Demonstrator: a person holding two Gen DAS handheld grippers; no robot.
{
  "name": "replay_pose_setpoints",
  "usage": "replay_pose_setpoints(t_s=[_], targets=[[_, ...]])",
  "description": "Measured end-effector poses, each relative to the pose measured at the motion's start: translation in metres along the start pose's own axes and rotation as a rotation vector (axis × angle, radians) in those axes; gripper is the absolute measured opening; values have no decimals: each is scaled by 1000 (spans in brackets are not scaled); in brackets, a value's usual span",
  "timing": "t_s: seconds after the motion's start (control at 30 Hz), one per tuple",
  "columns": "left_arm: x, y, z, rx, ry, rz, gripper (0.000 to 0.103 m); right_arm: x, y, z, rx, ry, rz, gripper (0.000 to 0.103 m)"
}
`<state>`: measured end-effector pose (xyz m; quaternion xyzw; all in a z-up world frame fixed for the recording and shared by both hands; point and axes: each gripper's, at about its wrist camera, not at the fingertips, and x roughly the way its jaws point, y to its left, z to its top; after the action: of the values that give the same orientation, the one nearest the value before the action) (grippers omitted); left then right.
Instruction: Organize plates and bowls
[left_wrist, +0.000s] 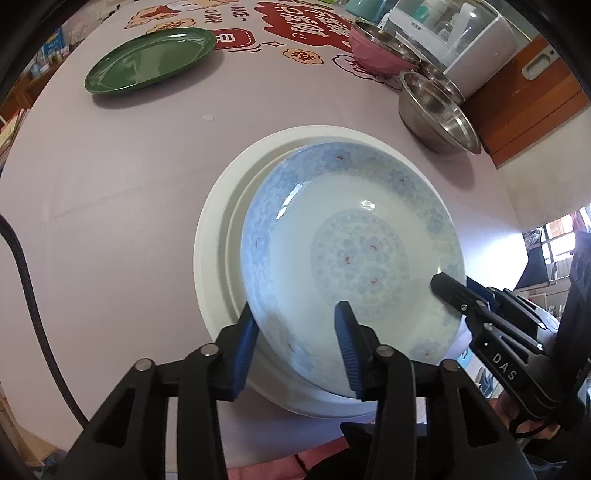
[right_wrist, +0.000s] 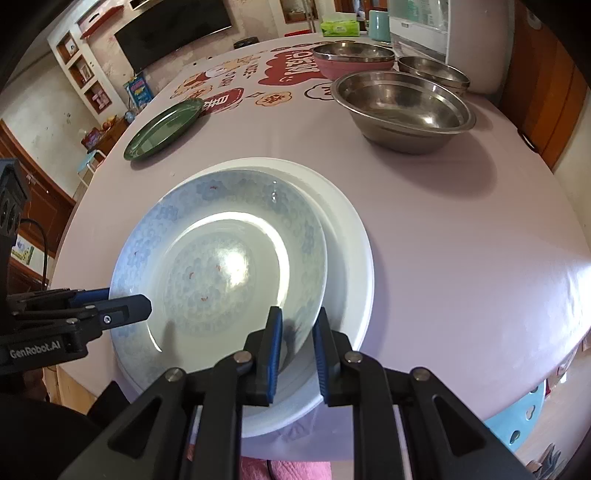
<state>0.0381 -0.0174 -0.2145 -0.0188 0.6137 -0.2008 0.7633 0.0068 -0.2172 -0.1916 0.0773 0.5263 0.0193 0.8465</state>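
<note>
Both tongs point steeply down, left tongs (left_wrist: 295, 332) parted astride the floral plate's (left_wrist: 351, 258) rim, right tongs (right_wrist: 297, 339) pinching it.

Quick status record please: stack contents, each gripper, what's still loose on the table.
stack: blue-patterned plate sits off-centre on white plate
left gripper: open, jaws straddle the patterned plate's near rim
right gripper: shut on the patterned plate's rim
loose plate: green plate, alone
bowls: pink bowl, large steel bowl, small steel bowl
</note>
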Motion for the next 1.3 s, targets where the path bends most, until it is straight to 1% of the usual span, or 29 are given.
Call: replay_pose_setpoints(t_s=[0.03,0.1,0.13,0.17,0.2,0.27,0.3,0.53,0.67,0.8,0.97,1.13,1.3], targets=[[-2,0,0,-6,-2,1,48,0,0,0,-7,4,1,16],[-9,-1,2,-6,-33,9,63,-2,0,1,-25,5,-6,16],[-15,-2,3,-4,-60,13,65,-3,1,1,-37,-1,-12,19],[-18,-3,4,-3,-74,15,67,-6,2,1,-55,-12,-22,27],[-20,-4,5,-3,-86,14,67,-8,4,2,-76,-22,-20,30],[-22,-6,7,-16,-94,20,67,-11,8,2,-109,-36,-20,45],[-22,-6,8,-25,-94,25,67,-13,11,2,-130,-42,-17,46],[-29,-16,6,-73,-117,65,68,-25,16,-5,-252,-30,23,48],[-37,-25,3,-94,-122,84,68,-35,6,1,-254,-45,32,55],[-48,-29,-4,-113,-147,100,68,-36,0,2,-264,-38,54,57],[-45,-26,-22,-176,-108,123,68,-32,-7,-4,-258,-15,100,58],[-46,-14,-51,-248,-76,176,68,-26,-5,-11,-258,-2,149,58],[-55,0,-75,-322,-71,205,68,-23,2,-9,-246,-5,198,58]])
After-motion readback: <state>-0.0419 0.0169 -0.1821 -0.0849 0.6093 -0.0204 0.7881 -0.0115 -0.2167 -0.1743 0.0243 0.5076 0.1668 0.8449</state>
